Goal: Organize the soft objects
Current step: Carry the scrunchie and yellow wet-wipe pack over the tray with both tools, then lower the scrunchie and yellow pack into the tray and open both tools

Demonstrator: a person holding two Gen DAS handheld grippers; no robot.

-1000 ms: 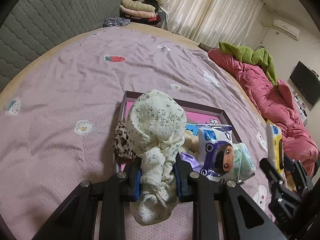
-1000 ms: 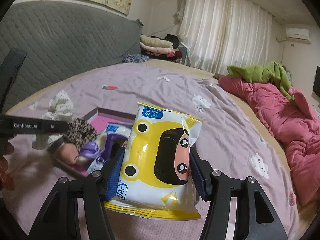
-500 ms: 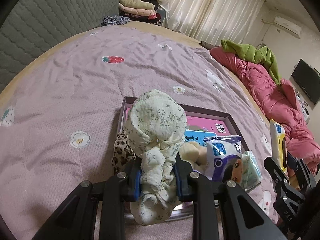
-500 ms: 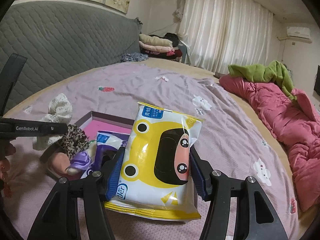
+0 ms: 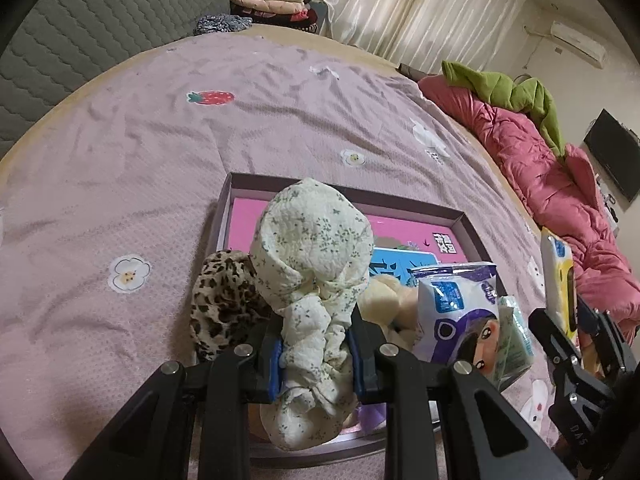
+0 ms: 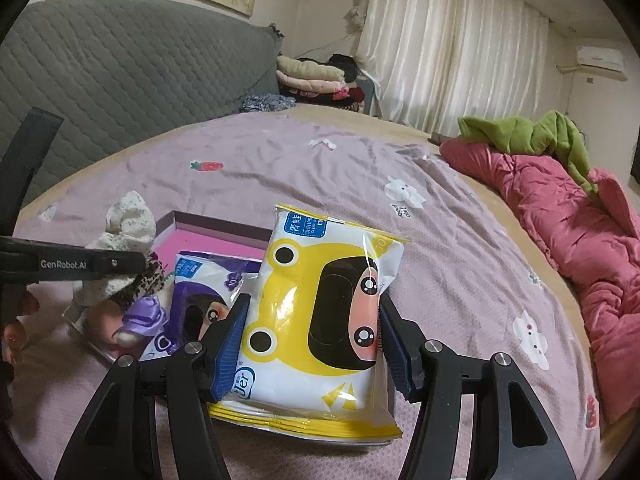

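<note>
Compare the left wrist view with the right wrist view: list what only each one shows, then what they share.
Only the left wrist view: the wall-mounted black television and a cream plush item in the box.

Only the right wrist view: the front of the yellow frog-print wipes pack, pinched in the right gripper, and fingers of a hand.

Both: the shallow pink-lined box, the floral cream cloth bundle clamped in the left gripper, the leopard-print fabric, the purple wipes pack, and the pink quilt.

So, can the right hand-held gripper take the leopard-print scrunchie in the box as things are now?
Probably not. The right hand-held gripper is already clamped on the yellow wipes pack, and the left hand-held gripper with its floral scrunchie hangs right over the leopard-print scrunchie.
</note>
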